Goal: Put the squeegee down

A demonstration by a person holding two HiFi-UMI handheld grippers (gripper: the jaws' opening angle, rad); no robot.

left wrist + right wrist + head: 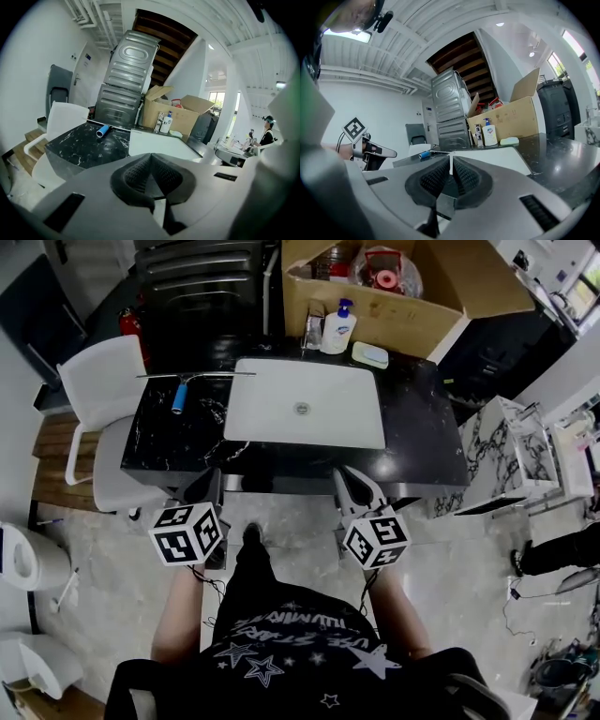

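**Squeegee down on the counter, both claws shut and empty**

The squeegee [180, 395] lies flat on the black marble counter [164, 446], and you're not touching it. From your left claw [208, 486] it sits ahead and a shade to the left, well apart from the tips, blue handle pointing back toward you and the long blade across the far edge. From your right claw [353, 482] it's ahead and well off to the left, on the other side of the white basin [305, 427].

Look at the left gripper view: your left claw [151, 157] has its ribbed pads pressed together, nothing between them, and the squeegee [102, 131] shows beyond them, up and left on the dark stone. In the right gripper view it's the same: the right claw [450, 161] is narrow, pads meeting along a thin seam, nothing gripped, the squeegee [424, 154] small and far, just left of the tips.

Both claws hang at the near edge of the counter, short of the basin. Past the basin, ahead of your right claw, stand a soap bottle [338, 327] and a cardboard box [412, 315]. A white chair [101, 381] sits off to the left of your left claw.
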